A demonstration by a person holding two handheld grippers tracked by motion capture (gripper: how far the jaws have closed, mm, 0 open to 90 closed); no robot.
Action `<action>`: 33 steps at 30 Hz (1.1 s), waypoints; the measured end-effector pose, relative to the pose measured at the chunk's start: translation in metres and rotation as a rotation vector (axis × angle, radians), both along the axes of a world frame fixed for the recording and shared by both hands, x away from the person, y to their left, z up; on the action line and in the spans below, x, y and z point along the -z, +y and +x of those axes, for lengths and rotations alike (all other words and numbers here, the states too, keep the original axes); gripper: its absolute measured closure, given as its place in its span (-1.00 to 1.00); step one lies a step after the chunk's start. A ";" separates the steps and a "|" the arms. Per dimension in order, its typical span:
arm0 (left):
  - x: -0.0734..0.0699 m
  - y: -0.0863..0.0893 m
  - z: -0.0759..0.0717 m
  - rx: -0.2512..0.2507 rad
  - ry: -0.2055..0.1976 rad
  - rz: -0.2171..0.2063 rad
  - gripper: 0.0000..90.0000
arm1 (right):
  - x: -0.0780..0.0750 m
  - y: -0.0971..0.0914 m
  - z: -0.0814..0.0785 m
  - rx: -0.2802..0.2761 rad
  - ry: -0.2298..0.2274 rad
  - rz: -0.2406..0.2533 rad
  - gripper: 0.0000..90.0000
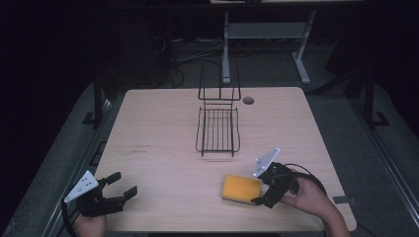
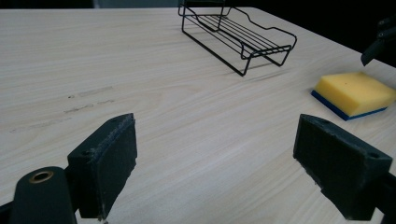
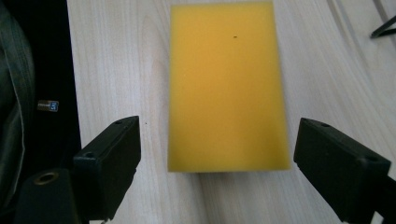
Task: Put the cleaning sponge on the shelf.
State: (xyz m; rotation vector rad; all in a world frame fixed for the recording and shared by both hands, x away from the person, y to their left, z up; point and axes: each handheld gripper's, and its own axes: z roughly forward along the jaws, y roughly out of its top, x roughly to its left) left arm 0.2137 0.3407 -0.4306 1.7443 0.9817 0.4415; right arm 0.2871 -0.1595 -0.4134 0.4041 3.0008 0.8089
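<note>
Both tongs stand wide open and empty; right tongs (image 1: 261,187) straddle the yellow sponge (image 1: 240,189) near the tabletop (image 1: 158,128) edge, so an off-centre squeeze risks skidding it off.

yellow sponge (image 1: 241,189) lying flat near the front right of the surface (image 1: 163,168)

the sponge is a rectangular block, its broad yellow face up, with a thin dark blue layer underneath that shows along its lower edge in the left gripper view. it looks clean and unsquashed, with one tiny dark speck on top. it lies flat on the pale wood surface, near the front edge, and between the spread jaws of the right claw (image 1: 262,190), which do not touch it.
</note>
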 end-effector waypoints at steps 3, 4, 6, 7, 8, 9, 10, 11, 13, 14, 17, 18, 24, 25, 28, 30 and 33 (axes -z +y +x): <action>0.000 0.000 0.000 -0.001 0.000 -0.002 -0.71 | 0.000 0.005 0.001 -0.004 -0.001 -0.007 -0.68; 0.000 0.000 0.000 -0.001 0.000 -0.002 -0.72 | 0.000 0.007 0.002 -0.010 -0.003 -0.007 -0.68; 0.000 0.000 0.000 0.001 -0.001 0.001 -0.71 | 0.000 0.010 0.003 -0.018 0.001 -0.009 -0.68; 0.000 0.000 0.000 0.001 -0.001 0.002 -0.71 | 0.001 0.011 0.003 -0.021 0.000 -0.012 -0.68; 0.000 0.000 0.000 0.002 -0.002 0.002 -0.71 | 0.001 0.013 0.004 -0.021 0.002 -0.015 -0.68; 0.000 0.000 0.000 0.003 -0.002 0.003 -0.72 | 0.002 0.014 0.005 -0.022 0.001 -0.018 -0.68; 0.000 0.001 0.000 0.002 -0.002 0.002 -0.71 | 0.002 0.015 0.005 -0.024 0.001 -0.018 -0.68; 0.000 0.001 0.000 0.001 -0.002 0.000 -0.71 | 0.003 0.017 0.007 -0.025 0.004 -0.021 -0.68; 0.000 0.001 0.000 -0.001 -0.002 -0.003 -0.72 | 0.004 0.017 0.008 -0.029 0.004 -0.023 -0.68; 0.000 0.002 0.000 -0.002 -0.003 -0.004 -0.72 | 0.005 0.018 0.008 -0.029 0.007 -0.027 -0.68; 0.000 0.003 0.000 -0.002 -0.002 -0.006 -0.71 | 0.009 0.021 0.011 -0.023 0.013 -0.042 -0.68; 0.000 0.003 0.000 -0.004 -0.002 -0.007 -0.71 | 0.010 0.021 0.012 -0.021 0.015 -0.043 -0.68; 0.000 0.003 0.000 -0.002 -0.002 -0.006 -0.72 | 0.013 0.027 0.015 -0.029 0.019 -0.043 -0.68; 0.000 0.003 0.000 -0.002 -0.002 -0.006 -0.71 | 0.014 0.028 0.015 -0.028 0.020 -0.043 -0.68; 0.000 0.003 -0.001 -0.002 -0.003 -0.007 -0.71 | 0.015 0.030 0.016 -0.028 0.025 -0.046 -0.68; 0.000 0.003 -0.001 -0.002 -0.004 -0.005 -0.71 | 0.017 0.032 0.017 -0.032 0.023 -0.043 -0.68; 0.000 0.002 -0.001 -0.001 -0.003 -0.006 -0.71 | 0.020 0.034 0.017 -0.029 0.029 -0.046 -0.68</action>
